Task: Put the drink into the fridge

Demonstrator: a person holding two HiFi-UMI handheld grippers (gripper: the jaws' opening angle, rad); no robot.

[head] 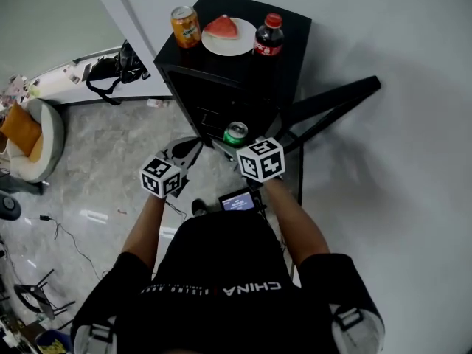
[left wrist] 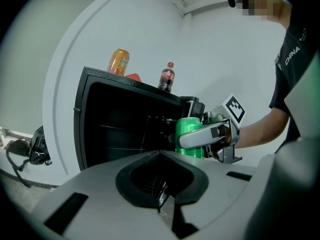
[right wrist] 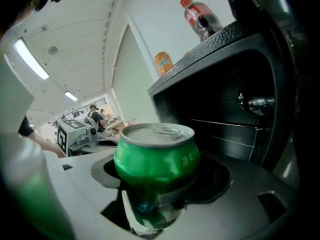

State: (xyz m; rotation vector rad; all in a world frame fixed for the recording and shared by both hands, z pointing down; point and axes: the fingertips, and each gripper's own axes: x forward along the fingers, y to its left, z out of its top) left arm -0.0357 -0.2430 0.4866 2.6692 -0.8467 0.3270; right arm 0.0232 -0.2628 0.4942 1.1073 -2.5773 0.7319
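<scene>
A green drink can point(head: 236, 133) point(left wrist: 189, 134) point(right wrist: 156, 156) is upright between the jaws of my right gripper point(head: 243, 144) point(left wrist: 210, 136) point(right wrist: 155, 199), which is shut on it. The can hangs just in front of the open black mini fridge point(head: 221, 87) point(left wrist: 125, 124) point(right wrist: 225, 84), at the level of its dark inside with wire shelves. The fridge door point(head: 339, 102) stands swung out to the right. My left gripper point(head: 186, 150) point(left wrist: 160, 156) is a little left of the can, jaws together with nothing between them.
On the fridge top stand an orange can point(head: 185, 26) point(left wrist: 118, 62) point(right wrist: 163, 63), a plate point(head: 243, 46) with a watermelon slice and a cola bottle point(head: 270, 35) point(left wrist: 167, 77) point(right wrist: 200, 18). A white wall runs behind and right. A cushioned chair point(head: 29, 135) and a black bag point(head: 122, 65) lie left.
</scene>
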